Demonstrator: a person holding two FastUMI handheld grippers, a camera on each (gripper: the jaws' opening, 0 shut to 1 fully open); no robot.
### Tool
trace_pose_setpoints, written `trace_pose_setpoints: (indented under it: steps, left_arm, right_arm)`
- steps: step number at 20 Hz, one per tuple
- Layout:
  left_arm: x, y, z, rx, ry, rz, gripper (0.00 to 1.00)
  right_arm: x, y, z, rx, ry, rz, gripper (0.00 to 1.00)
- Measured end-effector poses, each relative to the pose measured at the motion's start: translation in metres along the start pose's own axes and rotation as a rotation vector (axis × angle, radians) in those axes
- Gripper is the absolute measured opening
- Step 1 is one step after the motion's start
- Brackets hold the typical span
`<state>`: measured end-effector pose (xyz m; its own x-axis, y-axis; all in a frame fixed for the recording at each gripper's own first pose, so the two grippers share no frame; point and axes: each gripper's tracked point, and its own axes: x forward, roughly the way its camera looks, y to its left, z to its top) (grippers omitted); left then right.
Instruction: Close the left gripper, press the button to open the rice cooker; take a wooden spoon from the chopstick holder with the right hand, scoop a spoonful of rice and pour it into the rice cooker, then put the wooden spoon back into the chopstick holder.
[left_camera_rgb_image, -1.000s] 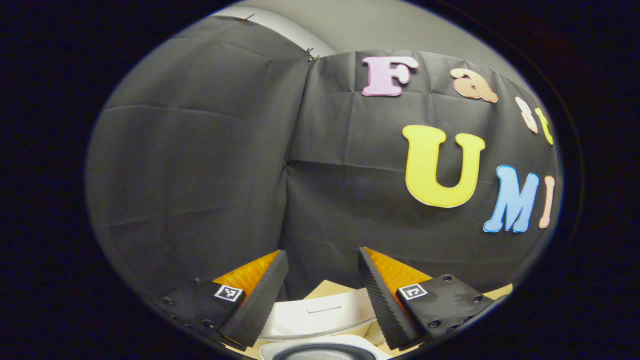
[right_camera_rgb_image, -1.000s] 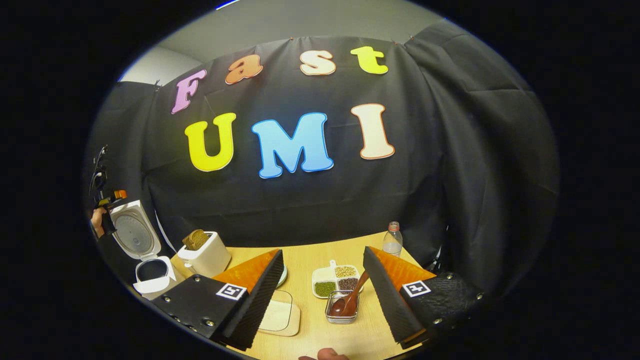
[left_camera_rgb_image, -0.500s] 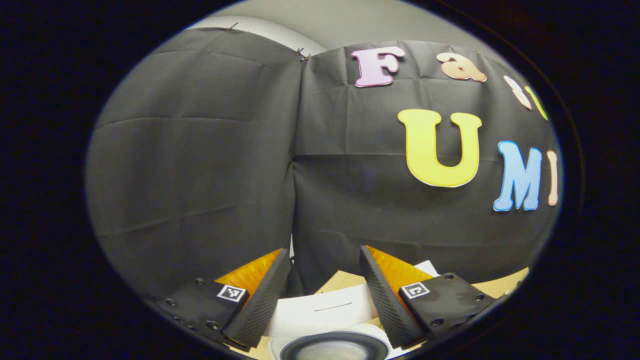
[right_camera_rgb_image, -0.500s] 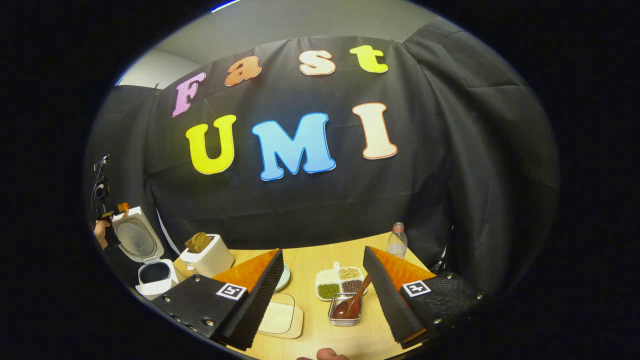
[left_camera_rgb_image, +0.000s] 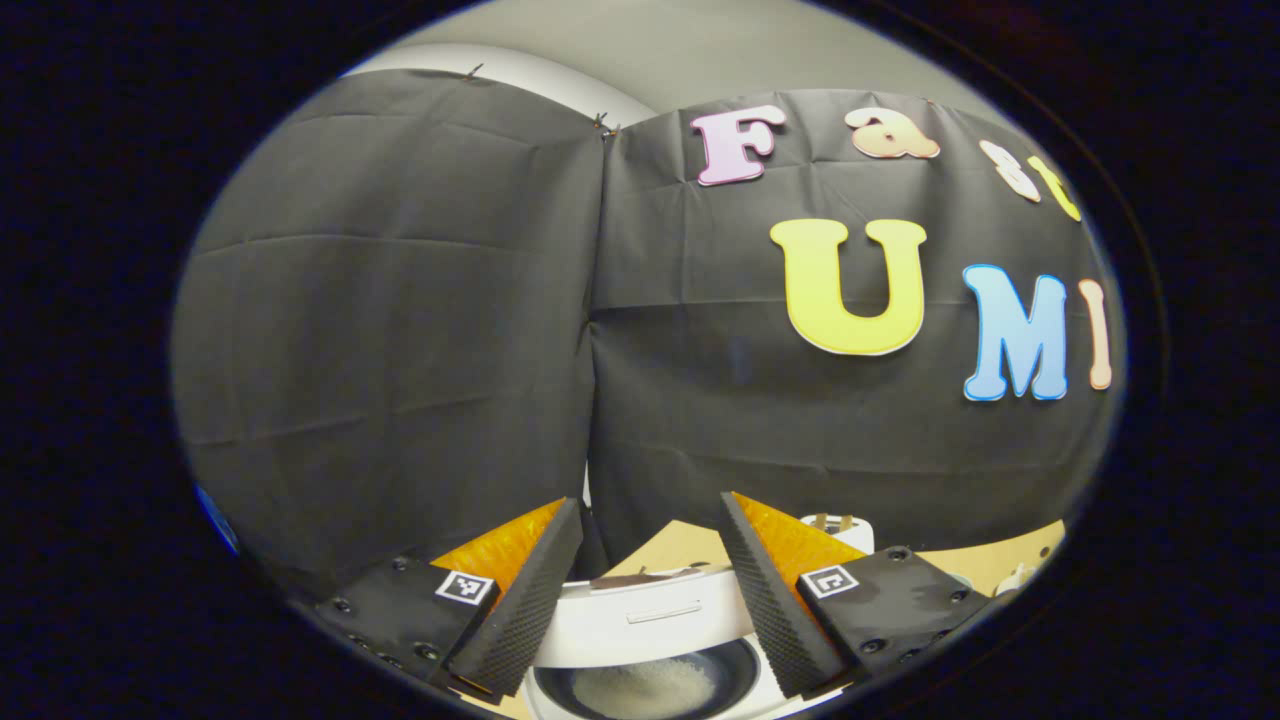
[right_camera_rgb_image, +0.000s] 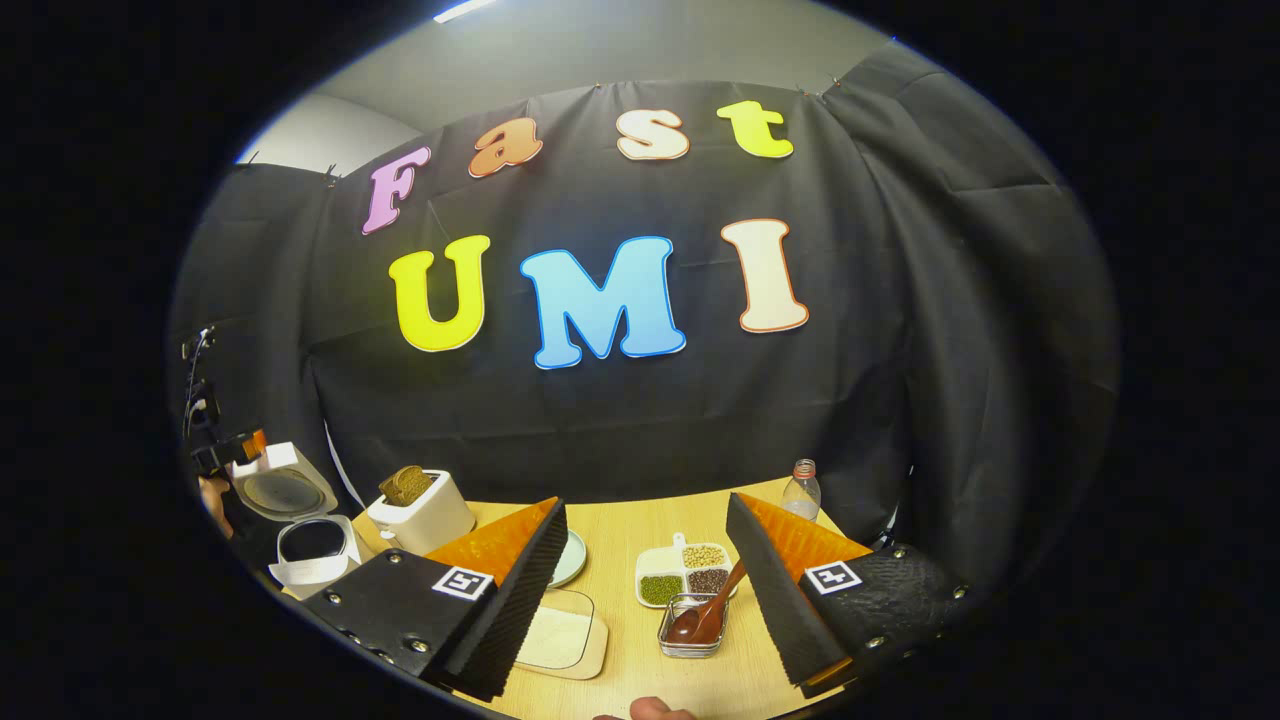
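Observation:
In the left gripper view my left gripper (left_camera_rgb_image: 650, 510) is open, just above the white rice cooker's half-lowered lid (left_camera_rgb_image: 640, 618). Below it the inner pot (left_camera_rgb_image: 650, 685) holds some white rice. The right gripper view has the same rice cooker (right_camera_rgb_image: 305, 545) at far left, with its lid (right_camera_rgb_image: 285, 490) tilted low and the left gripper (right_camera_rgb_image: 228, 450) at the lid's far edge. My right gripper (right_camera_rgb_image: 645, 520) is open above the table. Ahead of it the wooden spoon (right_camera_rgb_image: 708, 608) stands bowl-down in a small clear holder (right_camera_rgb_image: 690, 640). A shallow box of pale rice (right_camera_rgb_image: 560, 640) lies by its left finger.
On the wooden table (right_camera_rgb_image: 620, 525) stand a white toaster (right_camera_rgb_image: 420, 512) with bread, a pale green plate (right_camera_rgb_image: 570, 560), a divided white dish of beans (right_camera_rgb_image: 688, 572) and a plastic bottle (right_camera_rgb_image: 800, 490) at the back right. A bit of a hand (right_camera_rgb_image: 650, 710) shows at the bottom edge.
The rice cooker's lid has swung from upright down to about halfway, and the left gripper has dropped with it. The pot with rice has come into the left gripper view. The right gripper barely moved.

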<state>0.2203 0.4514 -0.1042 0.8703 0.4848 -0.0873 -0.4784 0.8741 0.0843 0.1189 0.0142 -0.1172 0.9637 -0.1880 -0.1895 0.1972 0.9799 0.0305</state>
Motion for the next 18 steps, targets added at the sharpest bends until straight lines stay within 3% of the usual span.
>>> trace_pose_setpoints:
  steps: [3,6,7,16,18]
  left_arm:
    - [-0.023,-0.011,-0.028,-0.010,0.030,-0.016,1.00]
    - [-0.038,-0.020,-0.056,-0.013,0.077,-0.024,0.92]
    - [-0.043,-0.022,-0.065,-0.019,0.094,-0.027,0.96]
    - [-0.054,-0.031,-0.124,-0.023,0.216,-0.042,0.92]
    - [-0.054,-0.033,-0.134,-0.015,0.241,-0.046,0.96]
  right_arm:
    - [-0.003,0.001,0.001,-0.005,-0.008,0.005,0.98]
    - [-0.003,0.004,0.011,-0.004,-0.033,0.008,0.98]
    - [-0.004,0.005,0.015,0.000,-0.046,0.009,0.98]
    - [-0.013,0.009,0.004,0.011,-0.032,0.022,0.98]
    - [-0.014,0.008,-0.001,0.019,-0.016,0.016,0.98]
